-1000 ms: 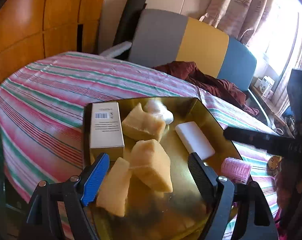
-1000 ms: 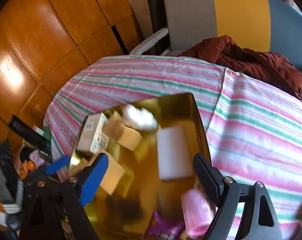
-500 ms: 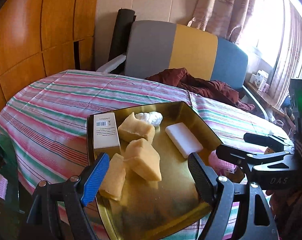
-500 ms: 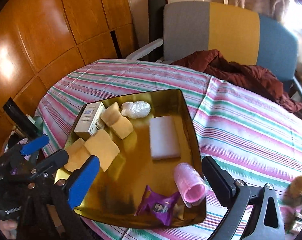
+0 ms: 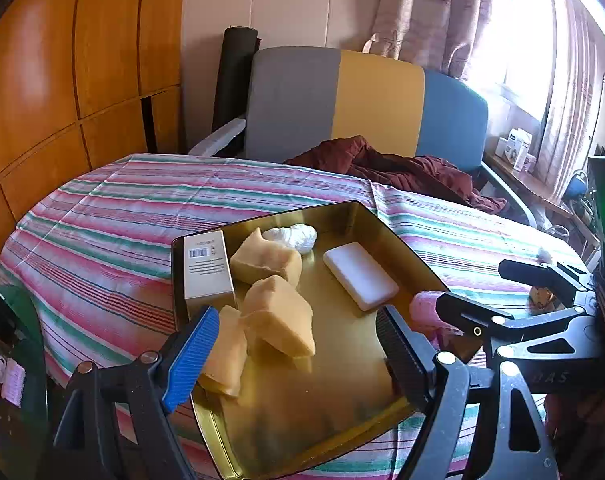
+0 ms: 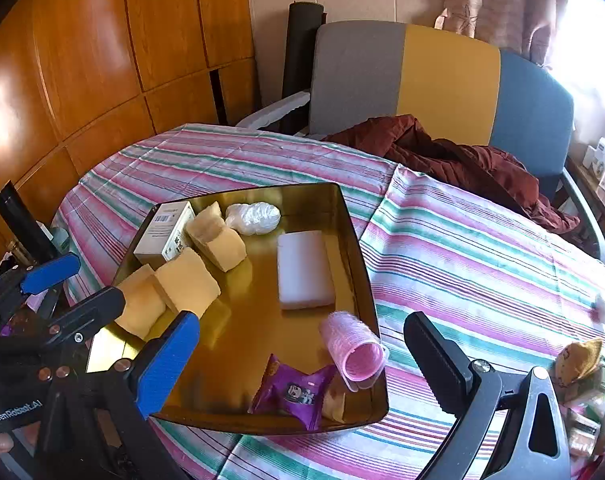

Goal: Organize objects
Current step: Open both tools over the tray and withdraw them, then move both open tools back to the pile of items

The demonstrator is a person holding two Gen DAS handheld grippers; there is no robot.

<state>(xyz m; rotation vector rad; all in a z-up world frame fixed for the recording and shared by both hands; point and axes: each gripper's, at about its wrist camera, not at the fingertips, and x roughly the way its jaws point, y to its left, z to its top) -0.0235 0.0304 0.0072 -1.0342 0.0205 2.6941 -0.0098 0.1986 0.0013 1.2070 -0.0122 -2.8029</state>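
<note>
The right gripper (image 6: 302,356) is spread wide and holds nothing. The toy (image 6: 580,364) lies on the surface at its 3 o'clock, outside the tray (image 6: 362,264). The left gripper (image 5: 298,344), spread too, is farther.

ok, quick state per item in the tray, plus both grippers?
left gripper: open, empty
right gripper: open, empty
gold tray: flat on the striped tablecloth
pink hair roller: on its side, against the tray rim
purple packet: sealed, in tray
white block: lying flat
carton: closed, lying flat
</note>
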